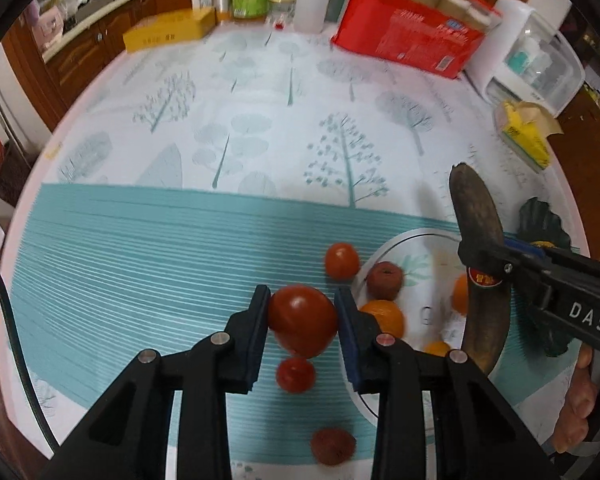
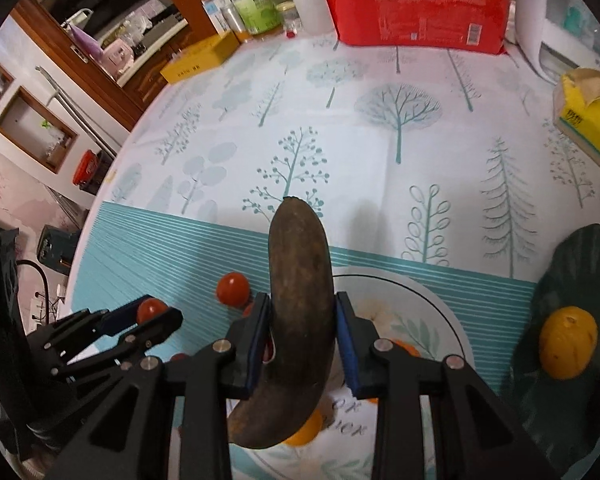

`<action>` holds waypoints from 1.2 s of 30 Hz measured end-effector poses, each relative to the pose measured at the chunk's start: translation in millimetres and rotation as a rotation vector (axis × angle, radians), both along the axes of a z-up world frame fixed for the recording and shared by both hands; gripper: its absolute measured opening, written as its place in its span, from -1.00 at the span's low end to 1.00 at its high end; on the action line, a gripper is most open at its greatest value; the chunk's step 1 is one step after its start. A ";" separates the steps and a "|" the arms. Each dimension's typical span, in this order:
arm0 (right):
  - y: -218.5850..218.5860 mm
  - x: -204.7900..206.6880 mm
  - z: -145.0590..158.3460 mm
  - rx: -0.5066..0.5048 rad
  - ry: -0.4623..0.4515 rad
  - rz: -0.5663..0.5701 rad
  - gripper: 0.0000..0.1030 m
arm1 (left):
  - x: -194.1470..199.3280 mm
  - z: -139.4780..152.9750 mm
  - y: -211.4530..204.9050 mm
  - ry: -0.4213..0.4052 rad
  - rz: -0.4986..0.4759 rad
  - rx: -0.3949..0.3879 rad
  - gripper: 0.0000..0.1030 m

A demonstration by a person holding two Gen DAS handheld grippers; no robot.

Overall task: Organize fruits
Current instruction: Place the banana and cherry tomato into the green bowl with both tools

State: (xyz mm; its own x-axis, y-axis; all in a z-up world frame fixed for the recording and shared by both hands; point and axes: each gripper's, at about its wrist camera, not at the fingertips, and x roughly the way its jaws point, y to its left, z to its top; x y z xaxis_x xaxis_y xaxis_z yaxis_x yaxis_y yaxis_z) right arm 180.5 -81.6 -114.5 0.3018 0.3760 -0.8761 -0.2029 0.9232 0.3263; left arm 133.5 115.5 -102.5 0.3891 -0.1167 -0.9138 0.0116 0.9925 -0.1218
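While pinching the large tomato (image 1: 300,320) between the blue pads of the left gripper (image 1: 302,312), held it over the striped tablecloth (image 1: 160,260), just beside the rim of the white plate (image 1: 404,240). Took it across its widest part, with the jaws closed onto the skin on both sides. Looked round, smooth, glossy and deep red. Judged it light but slippery and easy to bruise or split, so wanted only a gentle pressure.

Clamped the banana (image 2: 300,280) in the right gripper (image 2: 300,316) near its middle, jaws pressed against both flanks, far tip pointing up and away, low end hanging over the plate. Looked almost fully brown-black and dull, with a small red sticker visible in the left view. Judged it very ripe, hence soft inside and easy to squash. Judged it also heavier than the tomato and long, so likely to swing if taken near one end; seemed right to hold it at the middle.

Saw on the cloth one smaller tomato (image 1: 342,260) beyond the left gripper, a second small tomato (image 1: 295,374) nearer, and a rough reddish fruit (image 1: 333,446), maybe a lychee. Counted in the plate another reddish one (image 1: 384,280) and some oranges (image 1: 382,316). Noted a yellow fruit (image 2: 568,342) on the dark green leaf dish (image 2: 572,256), to the right of the plate
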 end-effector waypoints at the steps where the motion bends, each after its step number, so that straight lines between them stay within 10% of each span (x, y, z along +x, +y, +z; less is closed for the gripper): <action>1: -4.8 -6.2 7.0 0.007 -0.012 -0.005 -0.38 | -5.3 11.1 -4.8 -0.014 -0.011 0.002 -0.39; 19: -154.2 -103.9 73.1 -0.026 -0.161 -0.293 -0.37 | -47.4 120.1 -195.5 -0.195 -0.453 -0.016 -0.39; 27: -215.0 -81.5 74.5 -0.162 -0.235 -0.391 -0.37 | -35.2 82.4 -272.4 -0.177 -0.563 -0.033 -0.39; 36: -229.1 -21.4 4.2 -0.282 -0.072 -0.242 -0.37 | -13.2 7.7 -312.5 -0.059 -0.577 -0.039 -0.39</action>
